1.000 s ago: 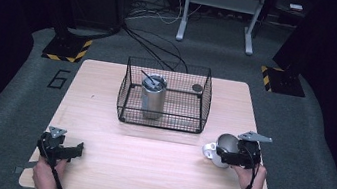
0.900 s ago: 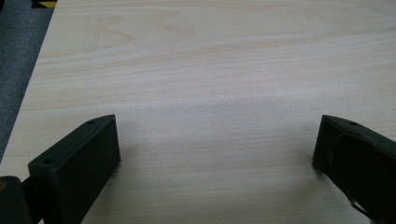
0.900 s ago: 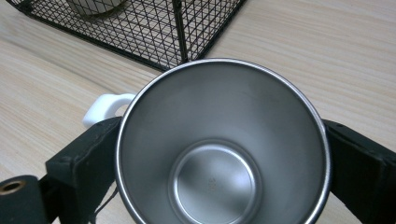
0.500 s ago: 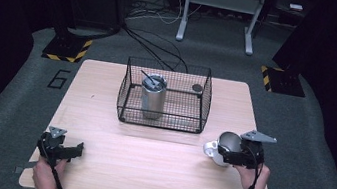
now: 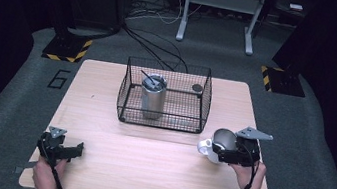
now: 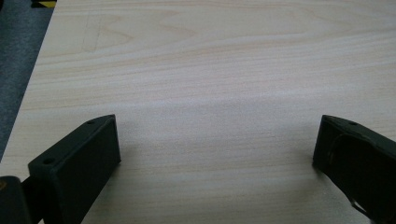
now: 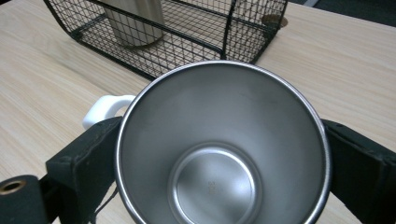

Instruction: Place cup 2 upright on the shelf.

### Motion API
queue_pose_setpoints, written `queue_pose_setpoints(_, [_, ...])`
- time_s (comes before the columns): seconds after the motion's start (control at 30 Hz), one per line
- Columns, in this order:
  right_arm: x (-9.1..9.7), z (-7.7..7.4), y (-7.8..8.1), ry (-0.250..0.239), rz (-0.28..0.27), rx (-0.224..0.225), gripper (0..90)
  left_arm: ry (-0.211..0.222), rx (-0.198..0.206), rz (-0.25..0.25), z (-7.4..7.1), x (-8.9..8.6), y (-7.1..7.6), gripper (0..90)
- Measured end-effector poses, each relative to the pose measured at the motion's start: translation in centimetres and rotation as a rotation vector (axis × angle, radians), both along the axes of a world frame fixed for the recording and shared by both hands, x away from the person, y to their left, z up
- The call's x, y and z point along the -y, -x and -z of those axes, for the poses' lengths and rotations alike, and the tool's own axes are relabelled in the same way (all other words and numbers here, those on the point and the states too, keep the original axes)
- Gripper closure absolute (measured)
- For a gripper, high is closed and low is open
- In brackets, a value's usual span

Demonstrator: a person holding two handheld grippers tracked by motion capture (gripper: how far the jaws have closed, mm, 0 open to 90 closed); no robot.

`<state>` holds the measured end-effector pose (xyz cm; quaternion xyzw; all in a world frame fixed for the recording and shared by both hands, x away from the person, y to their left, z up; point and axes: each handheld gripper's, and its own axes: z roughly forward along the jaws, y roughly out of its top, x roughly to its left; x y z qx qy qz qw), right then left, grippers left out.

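Since the earlier frames, the right gripper (image 5: pixel 225 151) has carried the steel cup with a white handle (image 5: pixel 217 141) slightly toward the person and away from the black wire basket (image 5: pixel 165 95); the left gripper (image 5: pixel 63 148) has stayed at the near left corner of the pale wooden table (image 5: pixel 154 173). Seen from the right gripper view, the cup (image 7: pixel 223 144) is clamped between the two black jaws, one on each side of its wall, its open mouth tipped toward the camera and its white handle (image 7: pixel 105 108) sticking out to one side. It hangs near the table's right edge, just beside the basket's near right corner. Inside the basket stands a tall steel tumbler (image 5: pixel 152 96). From the left gripper view, the jaws stand wide apart over bare wood, holding nothing.
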<state>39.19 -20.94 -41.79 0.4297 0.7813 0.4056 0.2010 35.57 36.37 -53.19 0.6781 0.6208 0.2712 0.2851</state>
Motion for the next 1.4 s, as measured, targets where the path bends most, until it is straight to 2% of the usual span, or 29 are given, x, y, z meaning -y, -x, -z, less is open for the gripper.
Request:
queue_pose_setpoints(0.47, [-2.6, -0.9, -0.4, 0.012, -0.07, 0.011, 5.6, 0.008, -0.001, 0.0, 0.0, 0.0, 0.0, 0.3])
queue_pose_setpoints(0.8, [-4.9, -1.9, -0.9, 0.033, -0.144, 0.007, 5.6, 0.006, 0.0, -0.001, 0.0, -0.1, 0.0, 0.4])
queue_pose_setpoints(1.07, [-6.7, -3.1, -1.6, 0.035, -0.2, 0.018, 5.6, 0.007, -0.001, 0.0, 0.0, 0.0, 0.0, 0.4])
queue_pose_setpoints(1.4, [-8.5, -5.2, -3.0, 0.019, -0.232, 0.033, 5.6, 0.006, 0.0, 0.0, 0.0, 0.0, 0.0, 0.4])
